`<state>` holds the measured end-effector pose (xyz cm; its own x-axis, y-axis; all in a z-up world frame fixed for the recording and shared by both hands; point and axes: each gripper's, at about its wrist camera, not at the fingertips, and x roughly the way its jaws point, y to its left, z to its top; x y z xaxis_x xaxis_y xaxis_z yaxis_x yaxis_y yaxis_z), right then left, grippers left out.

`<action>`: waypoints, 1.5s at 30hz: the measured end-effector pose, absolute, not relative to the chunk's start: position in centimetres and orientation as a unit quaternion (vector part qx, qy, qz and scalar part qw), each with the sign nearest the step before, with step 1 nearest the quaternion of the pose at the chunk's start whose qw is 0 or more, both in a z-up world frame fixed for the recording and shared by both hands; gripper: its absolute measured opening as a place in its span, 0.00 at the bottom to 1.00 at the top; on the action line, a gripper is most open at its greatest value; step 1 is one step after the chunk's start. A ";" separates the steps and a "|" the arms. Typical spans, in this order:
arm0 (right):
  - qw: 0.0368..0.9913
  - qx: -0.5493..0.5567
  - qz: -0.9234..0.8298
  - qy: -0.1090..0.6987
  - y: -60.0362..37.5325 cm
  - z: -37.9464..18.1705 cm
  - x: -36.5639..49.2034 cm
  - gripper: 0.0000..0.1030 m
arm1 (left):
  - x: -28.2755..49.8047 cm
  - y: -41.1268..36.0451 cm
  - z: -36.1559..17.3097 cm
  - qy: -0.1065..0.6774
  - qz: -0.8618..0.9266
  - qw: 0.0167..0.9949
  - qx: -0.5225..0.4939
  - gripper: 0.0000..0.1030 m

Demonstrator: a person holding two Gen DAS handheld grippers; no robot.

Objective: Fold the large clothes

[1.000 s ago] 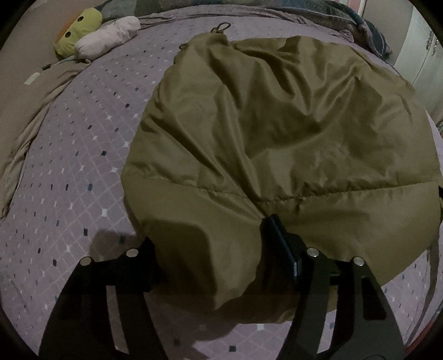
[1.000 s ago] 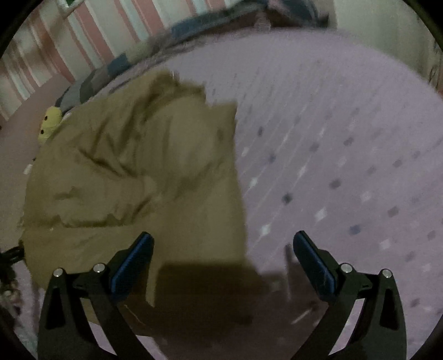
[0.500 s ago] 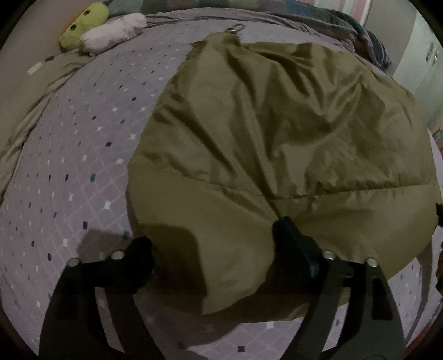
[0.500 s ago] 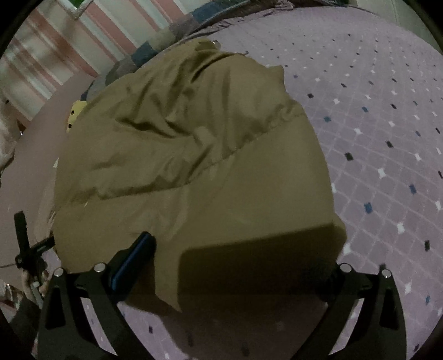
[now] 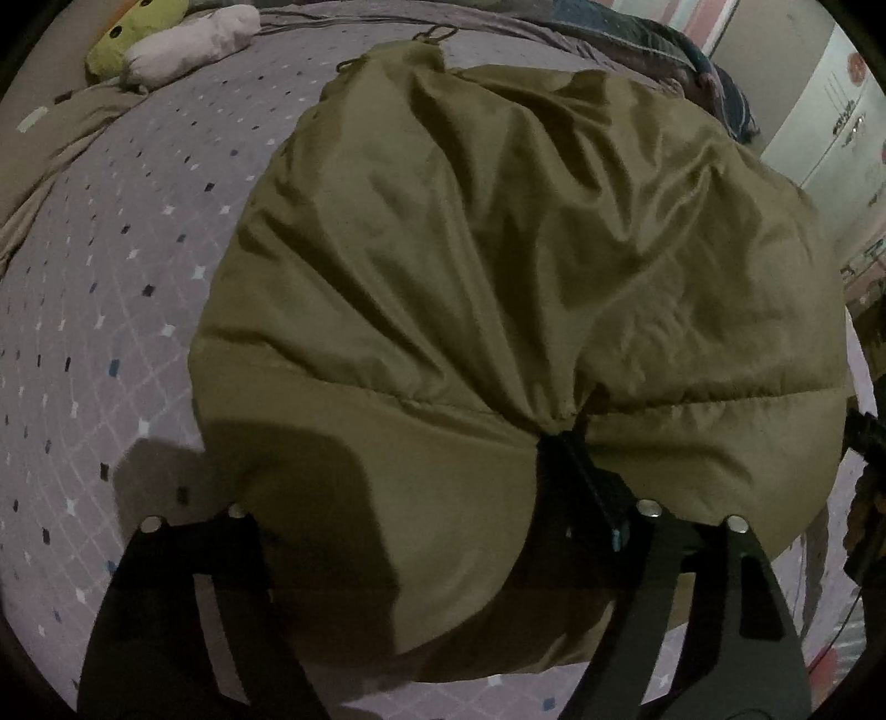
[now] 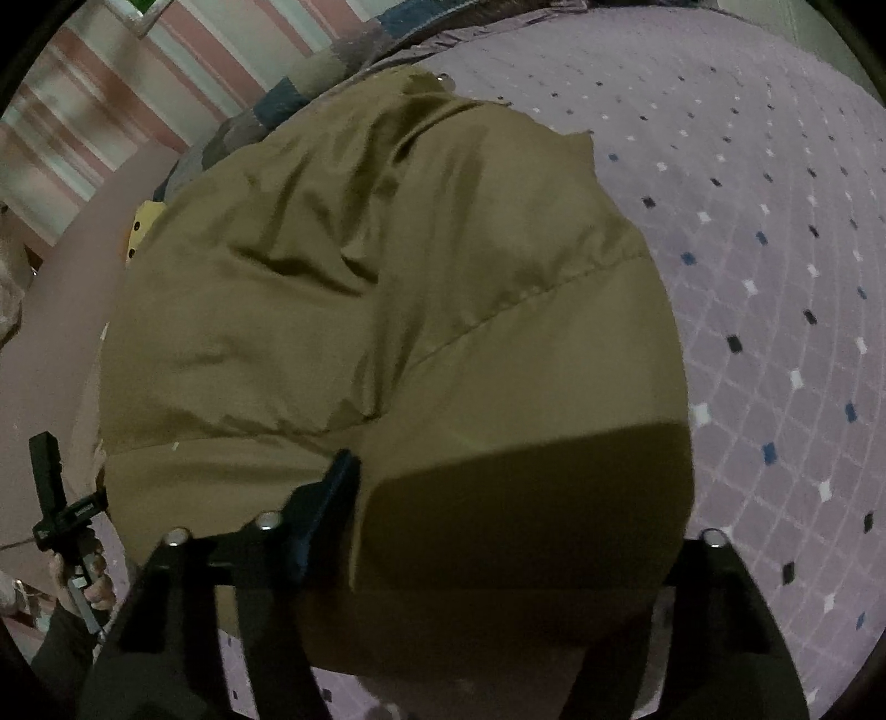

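A large olive-green padded jacket (image 5: 498, 266) lies spread on the bed, its near hem toward me. My left gripper (image 5: 398, 487) is shut on the hem; the cloth bunches at its right finger (image 5: 581, 476) and covers the left one. In the right wrist view the same jacket (image 6: 387, 288) fills the frame. My right gripper (image 6: 498, 498) has closed onto the hem near the jacket's right corner; its left finger (image 6: 326, 498) presses into the fabric and the right finger is hidden under cloth.
The bed has a purple sheet with small diamond marks (image 5: 111, 288). A yellow-green plush toy (image 5: 138, 33) and a pale pink plush (image 5: 194, 39) lie at the far left. A dark blanket (image 5: 664, 50) is at the head. White cabinet doors (image 5: 841, 127) stand at the right.
My right gripper moved left over the jacket's hem and closed from wide open onto it. My left gripper kept its grip and the jacket shifted slightly nearer.
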<state>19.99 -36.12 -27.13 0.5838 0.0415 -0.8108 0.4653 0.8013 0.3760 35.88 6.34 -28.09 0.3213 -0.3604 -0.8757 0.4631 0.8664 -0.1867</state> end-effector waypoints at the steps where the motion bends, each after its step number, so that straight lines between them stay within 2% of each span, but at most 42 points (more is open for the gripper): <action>1: 0.844 0.282 -0.129 0.438 -35.8 -26.9 20.2 0.56 | 35.9 6.3 -28.0 0.524 -0.251 0.813 0.051 0.69; 3: 0.844 0.280 -0.133 0.437 -35.9 -26.7 19.4 0.50 | 35.6 5.9 -27.6 0.520 -0.244 0.816 0.056 0.55; 6: 0.846 0.268 -0.142 0.439 -35.4 -26.3 19.5 0.45 | 35.0 5.3 -26.4 0.516 -0.231 0.821 0.075 0.41; 11: 0.849 0.237 -0.148 0.449 -34.5 -25.2 18.9 0.38 | 34.4 3.4 -25.9 0.512 -0.216 0.823 0.117 0.39; 19: 0.851 0.225 -0.154 0.450 -34.1 -25.0 19.2 0.37 | 35.7 3.3 -25.5 0.532 -0.219 0.812 0.103 0.44; 22: 0.854 0.221 -0.157 0.443 -33.9 -24.7 19.4 0.34 | 35.5 3.8 -25.2 0.516 -0.216 0.822 0.112 0.35; 24: 0.862 0.204 -0.158 0.436 -33.5 -23.8 19.8 0.32 | 34.7 3.7 -24.4 0.502 -0.211 0.830 0.120 0.25; 27: 0.876 0.160 -0.152 0.428 -32.5 -22.1 20.4 0.31 | 34.3 3.4 -22.8 0.488 -0.209 0.840 0.112 0.20; 35: 0.912 0.101 -0.132 0.376 -30.6 -16.7 21.2 0.27 | 30.9 -1.5 -15.2 0.406 -0.246 0.872 0.122 0.15; 45: 0.945 0.044 -0.158 0.282 -31.4 -7.7 16.0 0.25 | 26.3 -1.5 -8.4 0.335 -0.252 0.904 0.084 0.14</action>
<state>16.05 -31.40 -7.75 0.7915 -0.2728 -0.5469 0.3228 0.9464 -0.0050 26.29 -1.45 -8.39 0.6489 -0.3997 -0.6474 0.5121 0.8588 -0.0170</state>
